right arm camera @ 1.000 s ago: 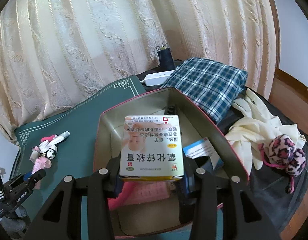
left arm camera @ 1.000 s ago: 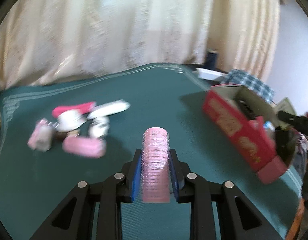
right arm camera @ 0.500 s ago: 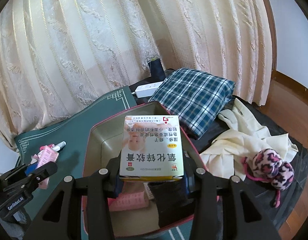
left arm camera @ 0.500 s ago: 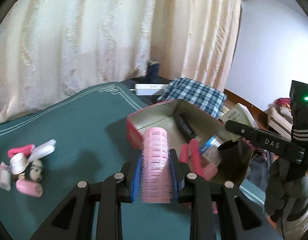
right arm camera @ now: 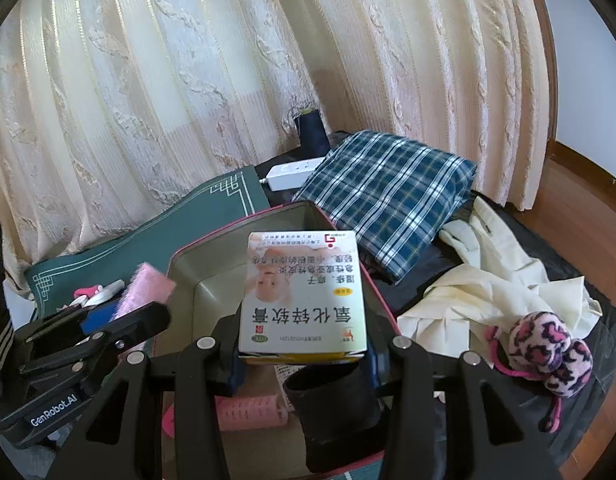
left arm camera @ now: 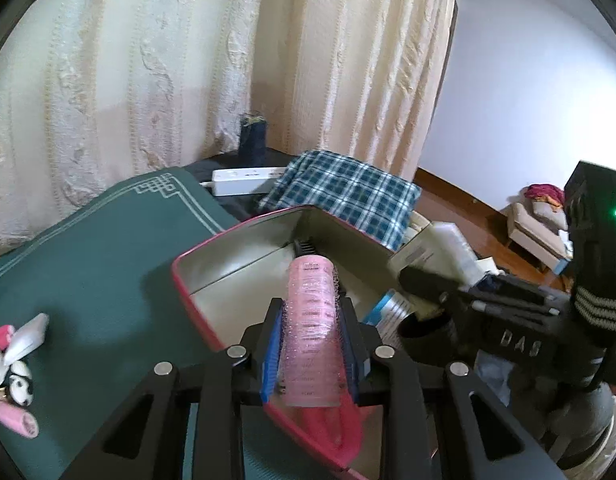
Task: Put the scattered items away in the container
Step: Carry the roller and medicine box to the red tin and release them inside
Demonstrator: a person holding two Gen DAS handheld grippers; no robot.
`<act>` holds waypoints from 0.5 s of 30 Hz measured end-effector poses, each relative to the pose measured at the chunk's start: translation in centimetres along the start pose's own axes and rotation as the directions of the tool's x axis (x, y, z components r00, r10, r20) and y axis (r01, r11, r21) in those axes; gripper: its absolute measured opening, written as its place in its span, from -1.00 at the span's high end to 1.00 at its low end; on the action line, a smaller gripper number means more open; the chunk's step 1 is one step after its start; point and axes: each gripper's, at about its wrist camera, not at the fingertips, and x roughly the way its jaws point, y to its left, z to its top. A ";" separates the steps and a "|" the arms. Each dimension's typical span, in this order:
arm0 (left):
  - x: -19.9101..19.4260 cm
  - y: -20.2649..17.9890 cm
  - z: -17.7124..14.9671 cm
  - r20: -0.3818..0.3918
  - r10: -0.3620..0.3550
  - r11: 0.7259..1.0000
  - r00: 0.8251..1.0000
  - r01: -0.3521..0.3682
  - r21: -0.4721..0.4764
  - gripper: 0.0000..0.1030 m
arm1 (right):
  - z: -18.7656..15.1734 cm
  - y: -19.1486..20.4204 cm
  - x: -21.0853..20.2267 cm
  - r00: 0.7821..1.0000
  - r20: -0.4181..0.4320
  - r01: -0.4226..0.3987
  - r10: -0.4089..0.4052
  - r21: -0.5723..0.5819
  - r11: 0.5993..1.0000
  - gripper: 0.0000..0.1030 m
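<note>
Both hand-held grippers are over the open container, and the jaws of both are opening. Left hand-held gripper (left arm camera: 312, 344) has a pink hair roller (left arm camera: 311, 332) between its blue pads; the roller is a cylinder with a bristly, net-like surface, and it stands tilted up along the fingers. I cannot tell if the pads press it or only touch it. Right hand-held gripper (right arm camera: 302, 354) has a flat cardboard box (right arm camera: 304, 292) between its fingers, white and yellow with printed characters and smooth sides; whether the pads press on it I cannot tell.

Under both grippers lies the container (left arm camera: 196, 280), a rectangular tin with a pink-red rim and dull grey metal walls inside. Below the right gripper, inside it, lie a second pink roller (right arm camera: 250, 408), a dark cup-shaped thing (right arm camera: 331, 412) and a black comb (left arm camera: 306, 246) at the far wall.

To the left of the left gripper, on the green felt tabletop (left arm camera: 100, 264), the scattered items (left arm camera: 12, 368) lie close together: small pink and white pieces. Beyond the container lies a folded plaid cloth (right arm camera: 387, 192), soft and woven, beside a white plastic power strip (right arm camera: 294, 168). To the right of the right gripper lie cream rubber gloves (right arm camera: 491, 276) and a fuzzy spotted hair tie (right arm camera: 547, 348).
</note>
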 end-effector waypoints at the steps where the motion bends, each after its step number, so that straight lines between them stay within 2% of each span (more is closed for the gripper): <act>1: -0.1 0.1 0.0 0.011 -0.003 1.000 1.000 0.003 -0.012 -0.35 | -0.1 0.0 0.0 1.000 -0.002 -0.005 0.005 0.001 1.000 -0.45; 2: -0.3 0.3 0.0 0.031 -0.008 1.000 0.999 0.009 -0.023 -0.58 | -0.1 0.0 -0.1 1.000 0.004 -0.001 0.001 0.002 1.000 -0.55; 4: -0.6 0.6 -0.1 0.047 -0.010 0.999 0.999 0.011 -0.030 -0.58 | -0.2 0.0 -0.3 1.000 0.016 0.011 -0.011 -0.006 1.000 -0.55; 15: -1.6 2.5 -1.1 0.047 0.076 0.996 0.996 -0.073 -0.056 -0.58 | -0.4 1.4 -0.5 1.000 0.025 0.007 -0.007 -0.020 1.000 -0.55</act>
